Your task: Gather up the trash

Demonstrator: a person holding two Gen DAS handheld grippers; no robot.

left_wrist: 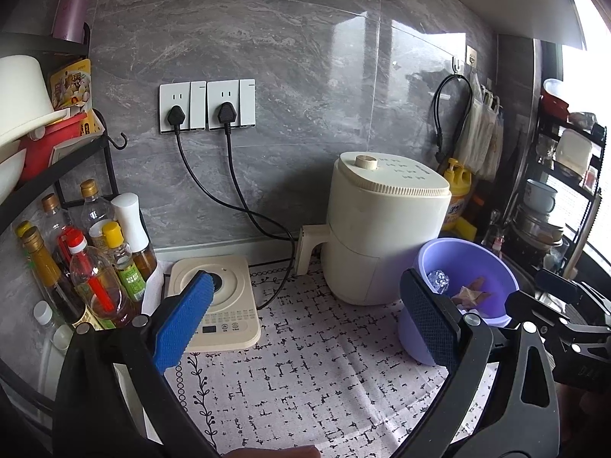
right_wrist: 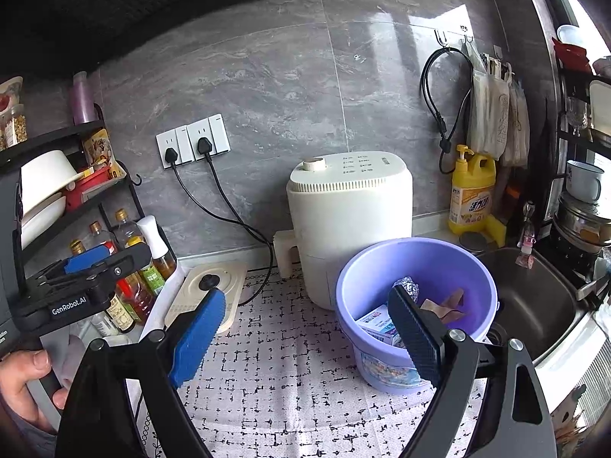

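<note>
Jaws on both tools stand spread wide with nothing between them: the left gripper (left_wrist: 305, 320) hangs over the patterned cloth (left_wrist: 305, 381) covering the surface, and the right gripper (right_wrist: 305, 336) hovers just before the purple bucket (right_wrist: 458, 263). Trash already lies inside that bucket — a foil ball (right_wrist: 408, 286), crumpled brown paper (right_wrist: 446, 303) and a small printed carton (right_wrist: 376, 324); no loose scraps show on the cloth, so I judge collection nearly done. Risk from here: the bucket looks light and sits near the steel sink (right_wrist: 534, 305), so a careless nudge from either tool could tip it or shove it toward the basin. Behind stands a cream air fryer (right_wrist: 347, 225), with a flat cream cooker (left_wrist: 229, 305) beside it, both corded to grey-wall sockets (left_wrist: 206, 105). Oil bottles (left_wrist: 95, 267) crowd the left rack; yellow detergent (right_wrist: 471, 191) stands right.
</note>
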